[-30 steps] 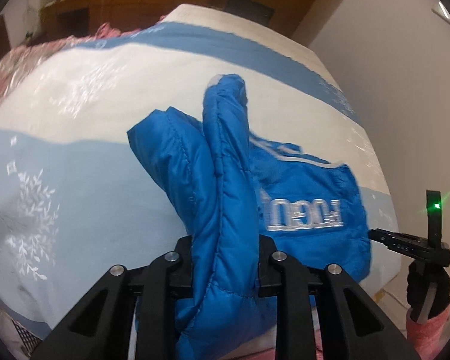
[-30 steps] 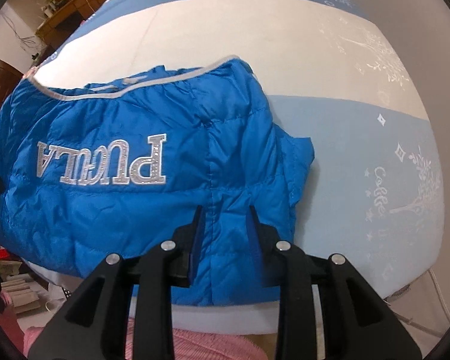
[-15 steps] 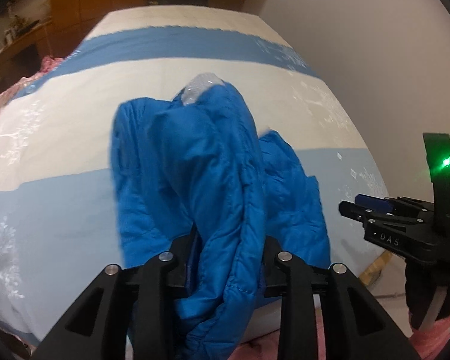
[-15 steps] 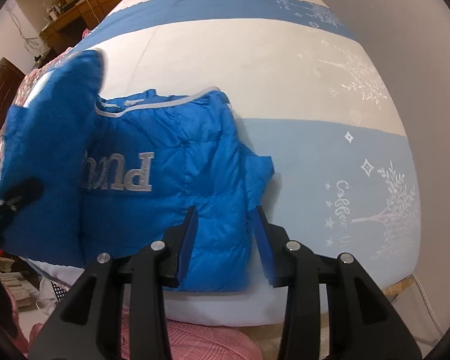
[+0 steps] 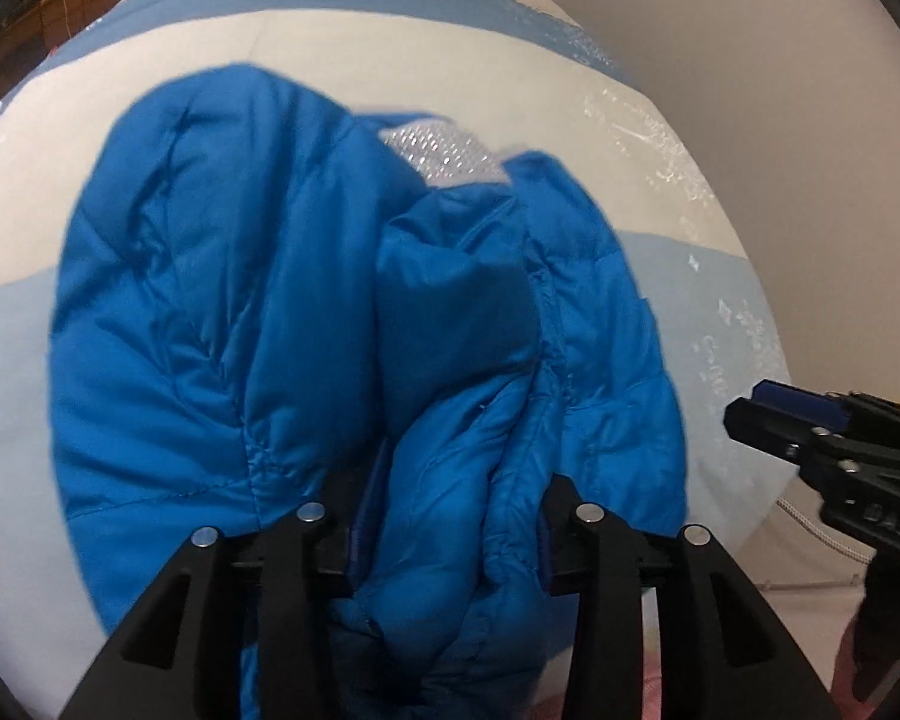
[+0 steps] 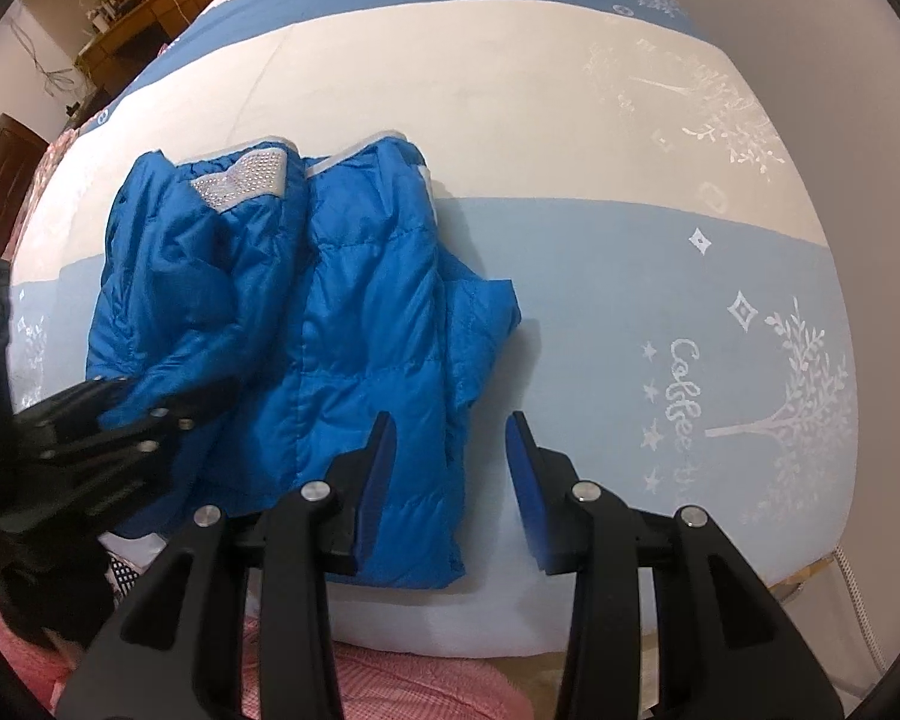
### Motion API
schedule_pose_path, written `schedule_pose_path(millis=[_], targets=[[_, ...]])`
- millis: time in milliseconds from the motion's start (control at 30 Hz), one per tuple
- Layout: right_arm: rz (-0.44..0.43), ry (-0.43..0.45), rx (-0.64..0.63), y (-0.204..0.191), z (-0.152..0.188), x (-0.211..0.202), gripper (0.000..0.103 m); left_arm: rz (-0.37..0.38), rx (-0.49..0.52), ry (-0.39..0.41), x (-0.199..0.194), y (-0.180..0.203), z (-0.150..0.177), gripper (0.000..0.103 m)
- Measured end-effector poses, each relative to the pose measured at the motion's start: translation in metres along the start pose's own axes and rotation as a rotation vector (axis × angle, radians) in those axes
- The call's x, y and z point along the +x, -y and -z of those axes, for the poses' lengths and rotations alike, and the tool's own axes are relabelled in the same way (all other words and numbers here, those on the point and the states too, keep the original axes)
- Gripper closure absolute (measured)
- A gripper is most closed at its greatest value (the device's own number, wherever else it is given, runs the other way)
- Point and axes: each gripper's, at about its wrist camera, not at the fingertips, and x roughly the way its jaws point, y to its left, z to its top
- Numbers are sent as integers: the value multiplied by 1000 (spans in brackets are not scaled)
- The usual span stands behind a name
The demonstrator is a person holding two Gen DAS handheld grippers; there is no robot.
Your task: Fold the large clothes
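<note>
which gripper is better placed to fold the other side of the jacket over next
Right, probably. The right gripper hangs open over the jacket's unfolded right edge with nothing between its fingers. The left gripper has just been opening, with bunched fabric between its fingers.

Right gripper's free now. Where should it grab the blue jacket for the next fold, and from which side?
Probably the near hem of the blue jacket, coming down from above at the bed's near edge. That edge lies flat and single-layered just beside the open right gripper, clear of the left gripper, whose jaws have just been opening around the bunched fold.
</note>
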Motion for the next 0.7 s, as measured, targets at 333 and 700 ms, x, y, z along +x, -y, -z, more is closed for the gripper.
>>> schedule_pose_path(millis=[333,700], targets=[[-57,55,-42,-16,-16,-18,57,202,29,109,-96,12,13,50],[-160,-4,-79,-76,-31,-2,36,-217,-98,136,-98,-59,5,50]])
